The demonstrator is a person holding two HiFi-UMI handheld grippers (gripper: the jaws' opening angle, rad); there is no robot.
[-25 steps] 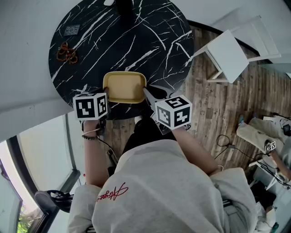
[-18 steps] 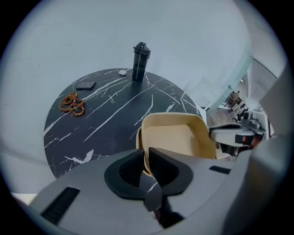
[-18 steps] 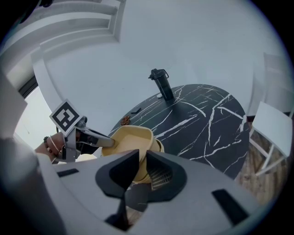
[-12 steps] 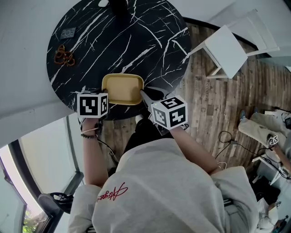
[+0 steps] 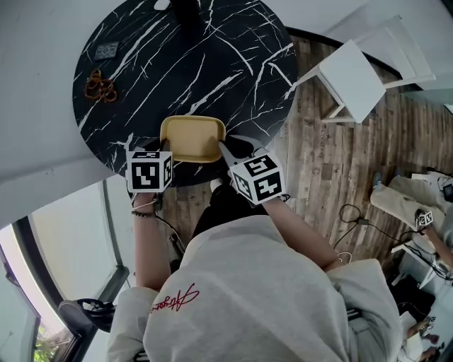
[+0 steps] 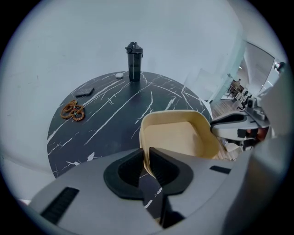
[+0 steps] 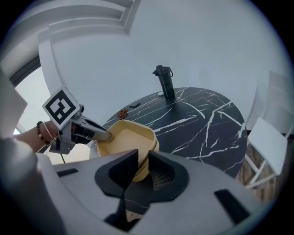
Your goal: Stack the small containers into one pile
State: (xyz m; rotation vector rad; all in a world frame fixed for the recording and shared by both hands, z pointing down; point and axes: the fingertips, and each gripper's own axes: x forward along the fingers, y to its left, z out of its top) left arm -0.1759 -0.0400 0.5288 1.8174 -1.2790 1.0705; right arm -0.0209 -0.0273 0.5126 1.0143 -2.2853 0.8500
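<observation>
A yellow rectangular container (image 5: 192, 138) sits near the front edge of the round black marble table (image 5: 212, 63). In the right gripper view it (image 7: 126, 137) shows two nested rims, one inside the other. My left gripper (image 5: 164, 146) is at its left side, shut on the thin rim (image 6: 146, 156), with the tray (image 6: 179, 137) stretching away beyond the jaws. My right gripper (image 5: 225, 148) is at the near right corner. Its jaws (image 7: 143, 158) have just been opening; the container's wall stands between them, with the ribbed right pad apart from it.
A dark bottle (image 5: 190, 10) stands at the table's far edge. A brown bead chain (image 5: 101, 86) and a small dark card (image 5: 107, 50) lie at the far left. A white chair (image 5: 357, 78) stands on the wooden floor to the right.
The right gripper's marker cube has rolled and shifted a little left and down. The left cube has sunk slightly. The yellow container stays in place.
</observation>
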